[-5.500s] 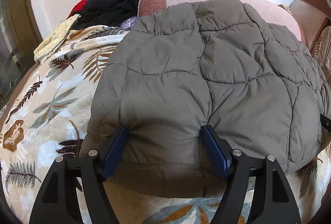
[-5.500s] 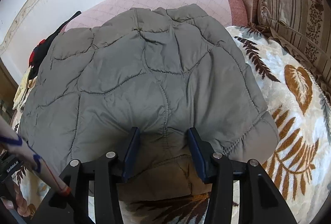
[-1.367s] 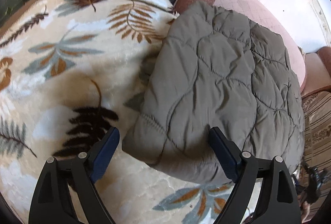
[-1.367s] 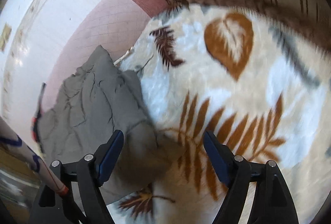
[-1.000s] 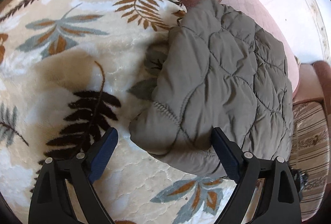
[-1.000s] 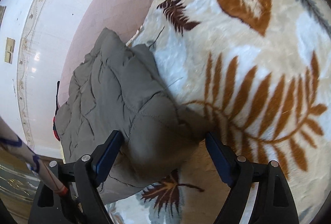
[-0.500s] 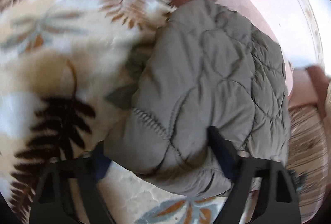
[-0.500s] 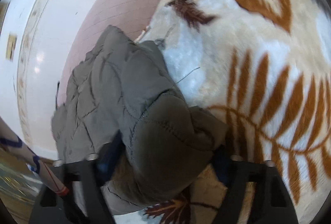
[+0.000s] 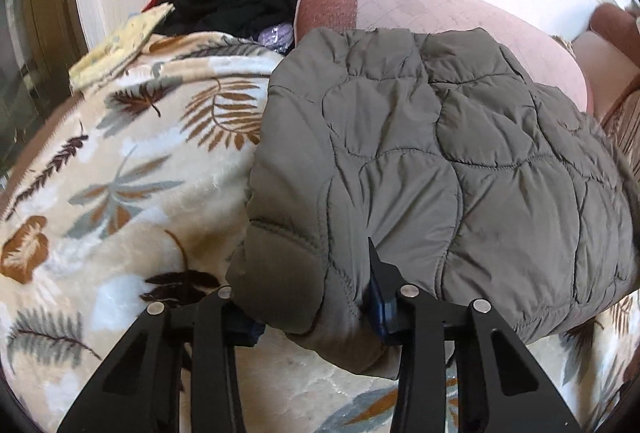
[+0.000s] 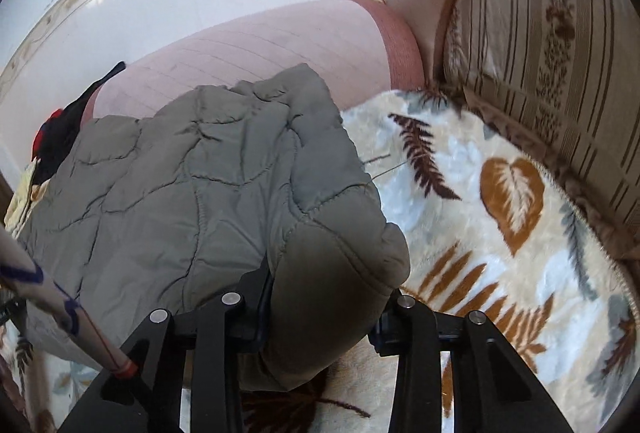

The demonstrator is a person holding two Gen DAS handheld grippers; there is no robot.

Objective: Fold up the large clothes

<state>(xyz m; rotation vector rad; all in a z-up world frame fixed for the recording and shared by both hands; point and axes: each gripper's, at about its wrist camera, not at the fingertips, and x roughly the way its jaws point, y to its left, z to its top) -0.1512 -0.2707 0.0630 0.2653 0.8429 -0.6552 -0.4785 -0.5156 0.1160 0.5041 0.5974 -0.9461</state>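
Leaf blanket (image 9: 132,169) | folded jacket (image 9: 440,169) on it | left gripper (image 9: 308,307), right gripper (image 10: 324,317): fingers clamped on jacket's near corners

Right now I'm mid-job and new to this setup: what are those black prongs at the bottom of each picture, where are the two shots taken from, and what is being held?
There is no robot arm. A person holds a two-finger gripper in each hand, and a fisheye camera on each one looks forward along its fingers, so the black prongs are the gripper itself. One picture is from the left gripper, the other from the right gripper.

Both show one grey quilted jacket, folded and lying on a leaf-print blanket. Each gripper is closed on a near corner of the jacket: the left-hand corner in the left view, the right-hand corner in the right view, with padding bulging between the fingers.

Behind it is a pink cushion, with a pile of dark clothes at the left. A striped cushion stands at the right.
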